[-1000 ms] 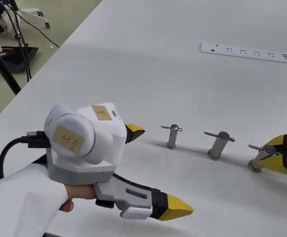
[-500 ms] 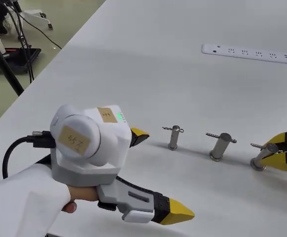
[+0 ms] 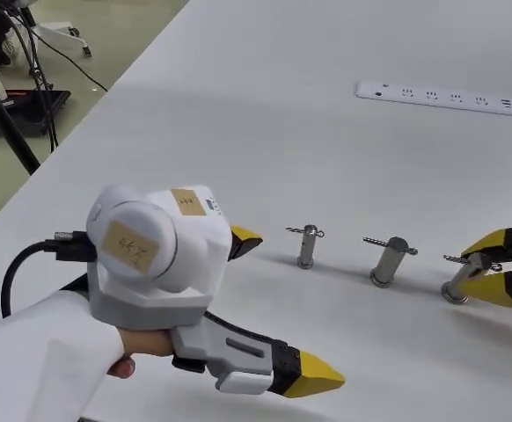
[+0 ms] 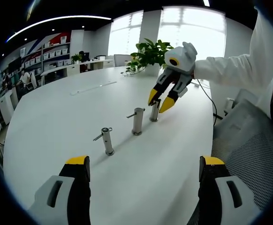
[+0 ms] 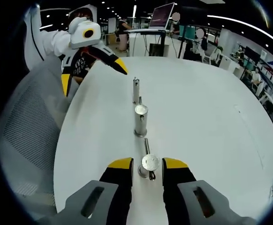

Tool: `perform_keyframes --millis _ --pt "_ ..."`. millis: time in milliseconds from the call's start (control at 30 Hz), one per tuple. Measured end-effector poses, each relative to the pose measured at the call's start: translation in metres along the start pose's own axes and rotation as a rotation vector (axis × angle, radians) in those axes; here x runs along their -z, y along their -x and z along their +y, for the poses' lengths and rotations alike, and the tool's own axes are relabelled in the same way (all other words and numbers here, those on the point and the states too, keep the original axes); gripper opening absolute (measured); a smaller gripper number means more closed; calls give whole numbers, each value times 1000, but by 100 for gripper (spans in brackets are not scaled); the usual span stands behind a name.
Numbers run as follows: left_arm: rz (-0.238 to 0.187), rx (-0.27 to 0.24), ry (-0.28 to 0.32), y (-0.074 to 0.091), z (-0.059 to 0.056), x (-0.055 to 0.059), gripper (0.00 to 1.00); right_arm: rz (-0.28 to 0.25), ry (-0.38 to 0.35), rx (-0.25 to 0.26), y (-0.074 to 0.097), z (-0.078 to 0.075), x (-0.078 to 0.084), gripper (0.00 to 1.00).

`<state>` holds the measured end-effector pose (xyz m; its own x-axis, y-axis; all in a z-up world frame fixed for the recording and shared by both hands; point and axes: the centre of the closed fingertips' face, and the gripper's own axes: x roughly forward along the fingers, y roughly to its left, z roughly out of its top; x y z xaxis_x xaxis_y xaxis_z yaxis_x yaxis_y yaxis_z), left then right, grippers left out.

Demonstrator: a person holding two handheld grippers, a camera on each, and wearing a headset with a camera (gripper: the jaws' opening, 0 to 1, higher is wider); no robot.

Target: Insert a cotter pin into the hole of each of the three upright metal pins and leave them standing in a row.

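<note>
Three upright metal pins stand in a row on the white table (image 3: pixel 265 132): the left pin (image 3: pixel 306 247), the middle pin (image 3: pixel 385 261) and the right pin (image 3: pixel 460 280). A thin cotter pin (image 3: pixel 376 241) sticks out sideways through each head. My right gripper (image 3: pixel 488 265) is open, its yellow jaws on either side of the right pin (image 5: pixel 149 163) with small gaps. My left gripper (image 3: pixel 279 308) hovers wide open nearer to me, left of the row, holding nothing. From the left gripper view, the row (image 4: pixel 137 121) runs away toward the right gripper (image 4: pixel 158 100).
A white power strip (image 3: pixel 445 96) lies at the table's far side. The table's left edge drops to the floor, where cables and stand legs (image 3: pixel 10 97) sit. A mesh office chair (image 5: pixel 26 140) stands by the table. A potted plant (image 4: pixel 148 52) is at the far end.
The right gripper's jaws have spread apart around the right pin. The left gripper has stayed almost still; the head camera shifted slightly.
</note>
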<state>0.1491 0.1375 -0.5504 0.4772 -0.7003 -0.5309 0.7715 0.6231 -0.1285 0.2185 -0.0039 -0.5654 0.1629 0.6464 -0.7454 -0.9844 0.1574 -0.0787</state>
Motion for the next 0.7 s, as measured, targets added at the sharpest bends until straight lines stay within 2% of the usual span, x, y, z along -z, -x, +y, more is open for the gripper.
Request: perform_keyframes --millis 167,200,233,400,567,700 --pt "-9 -9 8 1 2 -2 96 -29 -44 43 7 -1 -5 22" --pt "-13 -11 10 1 2 -3 96 -44 -62 79 10 -4 -8 21" --pt "-15 -15 10 2 3 -3 96 -48 -62 85 11 -3 -10 22" --pt "-29 -21 26 6 6 -9 95 -108 -112 118 23 3 -21 31" --pt "-53 -32 31 9 9 -16 95 -137 -154 154 32 6 -22 41" --pt "-65 -34 33 12 9 -20 95 -171 -190 180 41 9 -23 44"
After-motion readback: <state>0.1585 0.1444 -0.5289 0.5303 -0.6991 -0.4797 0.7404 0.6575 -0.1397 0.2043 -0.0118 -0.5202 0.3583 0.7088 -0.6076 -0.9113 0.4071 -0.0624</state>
